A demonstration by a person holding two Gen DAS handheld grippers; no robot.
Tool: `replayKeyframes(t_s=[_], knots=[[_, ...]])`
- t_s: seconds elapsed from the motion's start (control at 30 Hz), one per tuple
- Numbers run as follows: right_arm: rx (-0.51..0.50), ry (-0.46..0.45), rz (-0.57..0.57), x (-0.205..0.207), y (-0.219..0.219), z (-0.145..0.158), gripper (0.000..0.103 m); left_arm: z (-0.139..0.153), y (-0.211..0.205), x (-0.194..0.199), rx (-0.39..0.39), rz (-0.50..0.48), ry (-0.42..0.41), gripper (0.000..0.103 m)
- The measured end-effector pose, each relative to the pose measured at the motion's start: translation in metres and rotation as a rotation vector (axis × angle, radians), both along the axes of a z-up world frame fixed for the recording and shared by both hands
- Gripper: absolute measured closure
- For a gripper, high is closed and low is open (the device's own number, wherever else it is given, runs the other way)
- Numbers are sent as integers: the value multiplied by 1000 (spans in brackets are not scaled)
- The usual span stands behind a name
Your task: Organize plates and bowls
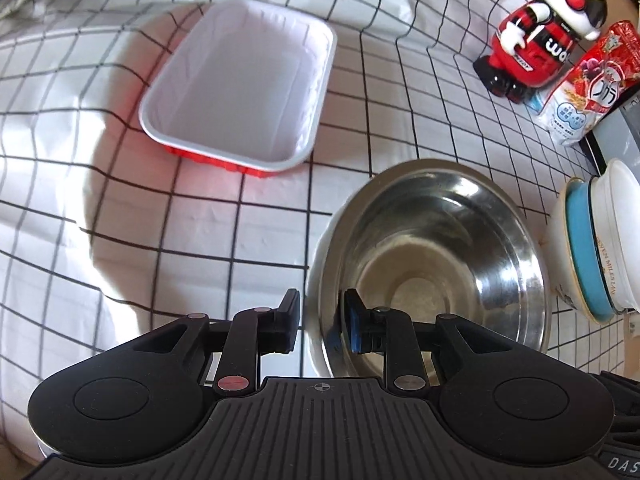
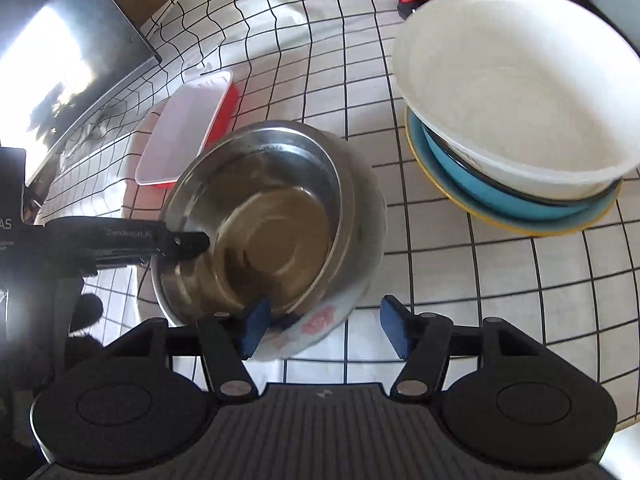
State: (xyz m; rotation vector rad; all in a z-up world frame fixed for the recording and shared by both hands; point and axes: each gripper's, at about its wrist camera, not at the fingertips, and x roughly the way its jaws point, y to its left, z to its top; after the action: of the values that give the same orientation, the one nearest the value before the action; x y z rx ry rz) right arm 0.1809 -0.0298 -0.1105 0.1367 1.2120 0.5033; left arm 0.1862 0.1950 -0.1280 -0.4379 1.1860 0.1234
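A steel bowl (image 1: 432, 256) (image 2: 260, 224) rests on the checked cloth, nested in a pale bowl with a red print (image 2: 320, 318). My left gripper (image 1: 322, 320) straddles its rim: one finger stands outside, the blue pad (image 1: 352, 320) is inside, and a thin gap shows beside the wall. In the right wrist view, the left gripper's finger (image 2: 188, 242) reaches over the bowl's left rim. My right gripper (image 2: 325, 330) is open at the near rim, its left pad (image 2: 256, 326) at the bowl's edge and its right pad (image 2: 394, 328) well away from the bowl.
A white bowl (image 2: 520, 92) (image 1: 618, 240) is stacked on a blue bowl (image 2: 500, 192) and a yellow-edged plate to the right. A red tray with a white inside (image 1: 240, 92) (image 2: 184, 128) lies beyond. A toy robot (image 1: 548, 28) and snack bag (image 1: 588, 80) stand at the back right.
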Motion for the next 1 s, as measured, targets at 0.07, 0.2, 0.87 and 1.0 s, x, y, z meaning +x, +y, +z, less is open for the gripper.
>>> replayKeyframes(t_s=[0.07, 0.2, 0.87, 1.0], knots=[[-10, 14, 9, 1, 9, -3, 40, -2, -1, 1, -10, -16, 1, 75], [-23, 68, -4, 7, 14, -16, 39, -4, 0, 4, -25, -25, 5, 74], [-45, 57, 29, 43, 34, -29, 44, -2, 6, 33, -35, -17, -34, 73], [-43, 39, 75, 39, 31, -20, 41, 1, 9, 26, -60, 6, -37, 76]])
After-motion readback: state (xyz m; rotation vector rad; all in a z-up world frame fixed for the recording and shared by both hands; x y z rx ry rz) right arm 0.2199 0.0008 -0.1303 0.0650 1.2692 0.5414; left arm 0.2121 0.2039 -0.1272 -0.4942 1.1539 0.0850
